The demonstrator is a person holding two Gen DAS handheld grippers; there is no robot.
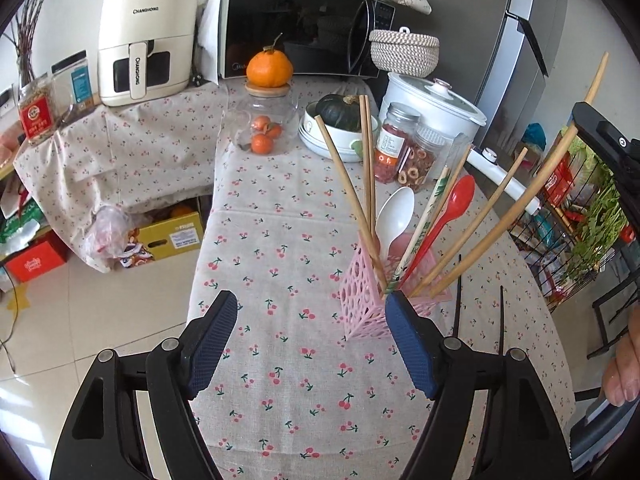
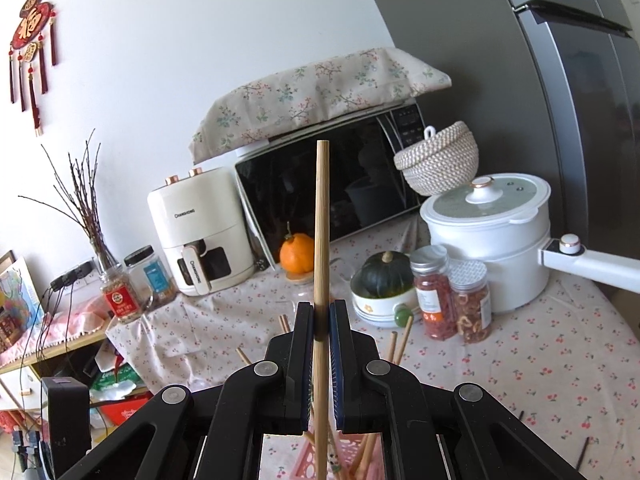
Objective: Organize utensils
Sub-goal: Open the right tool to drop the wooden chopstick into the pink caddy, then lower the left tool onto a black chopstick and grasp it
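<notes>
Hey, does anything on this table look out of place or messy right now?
Yes. Two black chopsticks still lie loose on the tablecloth beside the pink holder, not in it. The chopsticks already inside splay out at all angles. Nothing looks spilled or broken.

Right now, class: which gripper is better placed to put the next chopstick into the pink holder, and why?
The right gripper: it is shut on a chopstick, held upright above the pink holder. The left gripper is open and empty.
</notes>
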